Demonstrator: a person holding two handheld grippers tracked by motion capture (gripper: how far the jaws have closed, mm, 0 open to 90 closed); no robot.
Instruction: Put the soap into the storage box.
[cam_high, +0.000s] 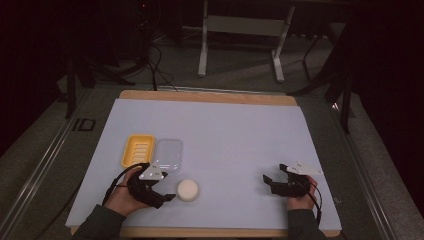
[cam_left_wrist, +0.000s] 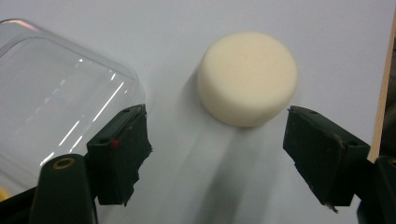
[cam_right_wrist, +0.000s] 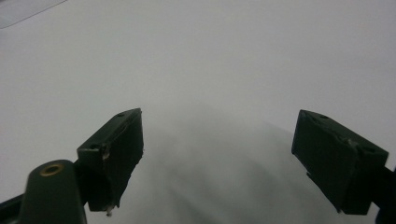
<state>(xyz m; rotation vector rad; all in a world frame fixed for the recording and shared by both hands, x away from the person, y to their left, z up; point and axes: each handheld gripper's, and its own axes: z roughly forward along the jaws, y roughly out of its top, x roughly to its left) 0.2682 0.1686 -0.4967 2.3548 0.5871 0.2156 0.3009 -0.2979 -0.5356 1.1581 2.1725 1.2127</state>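
Note:
A round cream foam puck lies on the white mat near the front edge. My left gripper sits just left of it, pointing toward it. In the left gripper view the puck rests a little ahead of the jaws, which stand apart without touching it; the left gripper is open. A yellow ridged tray and a clear plastic box lie side by side behind the left hand; the clear plastic box is at the left. My right gripper is open over bare mat at the front right, and the right gripper holds nothing.
The white mat covers a wooden tabletop whose edge runs along the back. The wooden front edge is close to the puck. Beyond the table are a dark floor, cables and a metal stand's legs.

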